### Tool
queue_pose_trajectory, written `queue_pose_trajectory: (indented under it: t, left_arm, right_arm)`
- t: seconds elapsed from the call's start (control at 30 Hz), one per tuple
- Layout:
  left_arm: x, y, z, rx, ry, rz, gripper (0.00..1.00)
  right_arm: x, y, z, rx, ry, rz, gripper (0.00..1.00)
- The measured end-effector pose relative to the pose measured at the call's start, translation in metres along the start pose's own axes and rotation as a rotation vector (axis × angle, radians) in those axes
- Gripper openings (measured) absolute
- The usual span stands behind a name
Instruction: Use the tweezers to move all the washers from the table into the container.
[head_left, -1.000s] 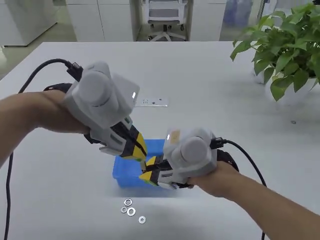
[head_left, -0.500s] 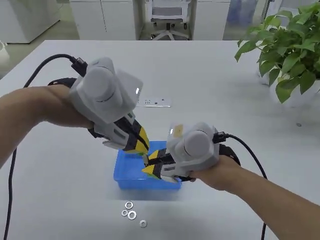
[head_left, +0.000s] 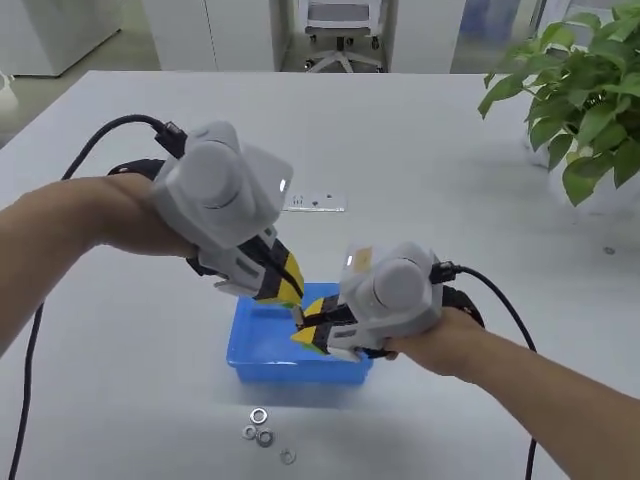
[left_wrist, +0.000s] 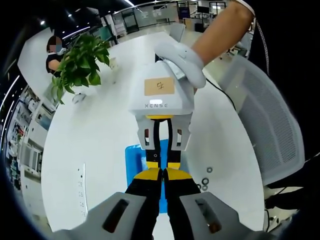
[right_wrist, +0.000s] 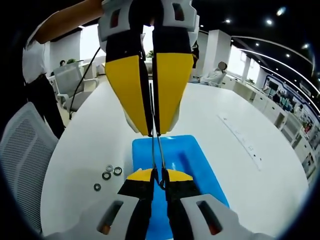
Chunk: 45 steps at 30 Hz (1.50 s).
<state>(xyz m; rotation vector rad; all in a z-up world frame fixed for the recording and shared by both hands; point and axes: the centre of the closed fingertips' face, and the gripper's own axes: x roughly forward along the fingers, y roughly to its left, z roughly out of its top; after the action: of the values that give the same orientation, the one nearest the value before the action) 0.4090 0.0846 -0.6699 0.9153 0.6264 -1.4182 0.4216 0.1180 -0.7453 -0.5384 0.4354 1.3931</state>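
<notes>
Left gripper (head_left: 285, 290): clamping slim metal tweezers (right_wrist: 156, 150).
Right gripper (head_left: 305, 335): squeezing their thin legs.
Container (head_left: 250, 350): blue, rectangular, sitting beneath.
Washers (head_left: 262, 432): flat rings lying nearby.

Crowded over the blue container (head_left: 250, 350): left gripper (head_left: 289, 294) and right gripper (head_left: 304, 336) tip to tip, both clamped on the tweezers (right_wrist: 155, 125) between them. Open on the near side around the washers (head_left: 262, 430), close to the container's front wall. Wide bare table (head_left: 430, 150) beyond, apart from a socket strip (head_left: 315, 203) and a plant (head_left: 590, 100) far right. Cables (head_left: 128, 120) trailing off both grippers, left and right.
</notes>
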Motion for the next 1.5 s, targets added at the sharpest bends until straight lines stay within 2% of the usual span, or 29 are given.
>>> queue_pose_trajectory:
  t: [0.5,0.8,1.07,1.5]
  left_arm:
    - [0.020,0.013,-0.018,-0.018,0.001,-0.012,0.05]
    - [0.025,0.014,-0.020,-0.019,-0.002,-0.016,0.05]
    - [0.028,0.014,-0.024,-0.015,0.013,-0.021,0.05]
    - [0.027,0.012,-0.022,-0.011,0.014,-0.026,0.05]
  right_arm:
    - [0.015,-0.012,-0.021,0.032,0.031,0.021,0.10]
    - [0.018,-0.014,-0.027,0.039,0.039,0.025,0.10]
    - [0.021,-0.014,-0.030,0.043,0.050,0.027,0.10]
    - [0.019,-0.014,-0.030,0.038,0.053,0.020,0.11]
